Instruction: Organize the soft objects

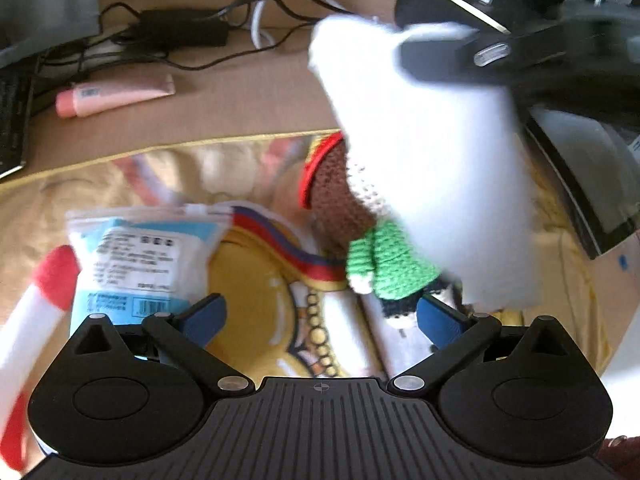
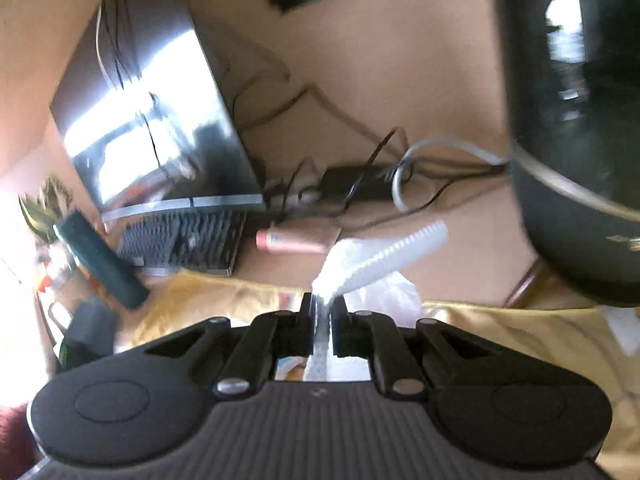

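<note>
Right tool [image 2: 322, 320] clamps white cloth [image 2: 380, 258] | left tool [image 1: 322, 316] spread, crochet doll [image 1: 380, 264] between tips

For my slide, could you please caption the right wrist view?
Right gripper pinching a white knitted cloth above the cluttered desk.

Sunlit brown desk [image 2: 400, 60] w/ monitor [image 2: 152, 120] (glare).
</note>
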{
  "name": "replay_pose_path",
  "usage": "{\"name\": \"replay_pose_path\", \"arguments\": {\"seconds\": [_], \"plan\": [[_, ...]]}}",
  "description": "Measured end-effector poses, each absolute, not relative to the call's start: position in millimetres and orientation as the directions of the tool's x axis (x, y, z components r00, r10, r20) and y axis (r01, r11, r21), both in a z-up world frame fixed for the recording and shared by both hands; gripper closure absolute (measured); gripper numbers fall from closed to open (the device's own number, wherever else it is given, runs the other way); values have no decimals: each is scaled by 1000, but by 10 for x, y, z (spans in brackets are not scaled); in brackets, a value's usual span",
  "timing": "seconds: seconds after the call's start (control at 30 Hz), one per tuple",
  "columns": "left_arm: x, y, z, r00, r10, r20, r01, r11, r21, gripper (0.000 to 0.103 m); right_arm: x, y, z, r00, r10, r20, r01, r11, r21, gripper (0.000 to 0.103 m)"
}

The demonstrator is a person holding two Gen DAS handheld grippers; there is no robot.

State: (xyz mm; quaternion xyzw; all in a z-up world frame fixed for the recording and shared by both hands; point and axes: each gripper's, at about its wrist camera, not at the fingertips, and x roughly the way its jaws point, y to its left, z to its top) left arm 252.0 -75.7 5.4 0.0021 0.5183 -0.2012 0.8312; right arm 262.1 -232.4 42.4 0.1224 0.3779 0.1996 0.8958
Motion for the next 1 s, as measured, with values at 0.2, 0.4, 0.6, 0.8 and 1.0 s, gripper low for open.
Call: {"name": "replay_pose_path", "arguments": {"seconds": [0.2,0.4,0.6,0.8,1.0], "plan": [[2502,-732,68,383,-315,-868,332,924,-189,0,2651,-2346,150,607,375,-701,-199,925,322,94],[2575,-801,32,366,-417,-832,368,886,-282,0,2544,-2870,30,617,263,-742,-40,952,304,94],[2724,-957,-95,326,-534,-780,415,822,-389,0,2305,-3317,-157,617,202,-761,79,946,315,94],[2736,-1260,-24,333,-570,-751,479,788,-386,0,2053,-3576,-84,665,201,-719,108,927,359,94],[2559,-1607,120,349,-633,-691,633,703,-324,0,2030,-3678,241,735,225,-640,54,921,386,94]]}}
